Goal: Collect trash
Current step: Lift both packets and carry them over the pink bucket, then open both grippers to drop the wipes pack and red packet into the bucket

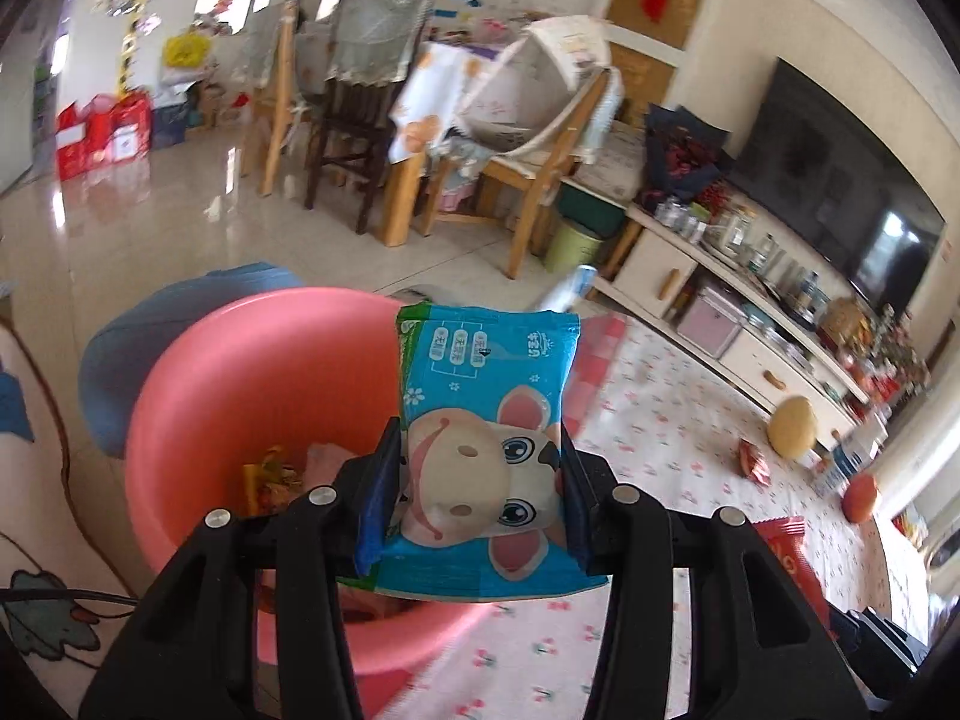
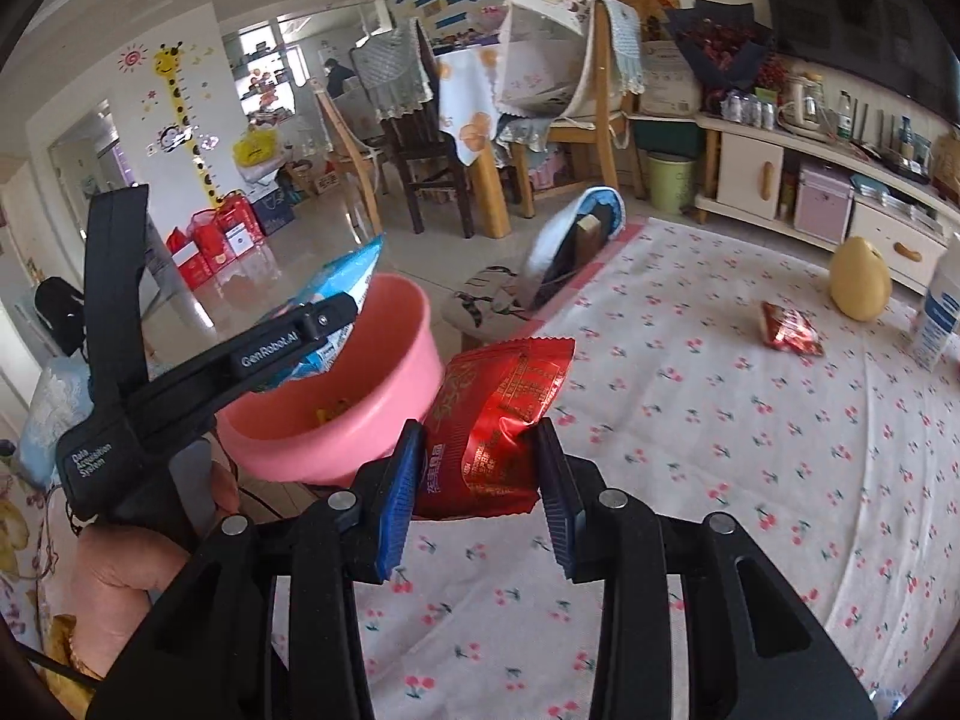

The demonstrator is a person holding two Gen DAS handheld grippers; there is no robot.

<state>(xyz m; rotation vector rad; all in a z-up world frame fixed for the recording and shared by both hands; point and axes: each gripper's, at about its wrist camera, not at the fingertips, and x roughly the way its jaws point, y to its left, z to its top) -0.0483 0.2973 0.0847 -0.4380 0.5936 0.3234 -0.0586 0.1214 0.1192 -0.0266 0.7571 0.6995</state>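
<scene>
Bright daylight from the far windows glares off my glossy floor, while fisheye bending, dark corner vignetting and motion blur smear both views' edges.

Left wrist cam sits just behind the left gripper, looking fwd and down along its fingers; pink basin close at 9 o'clock, TV cabinet far off at 2 o'clock. Right wrist cam sits likewise behind the right gripper, angled down over the cherry-print mat, with the left gripper at 9 o'clock. Both views share basin, mat, dining chairs, cabinet and the red wrapper lying far off on the mat.
</scene>
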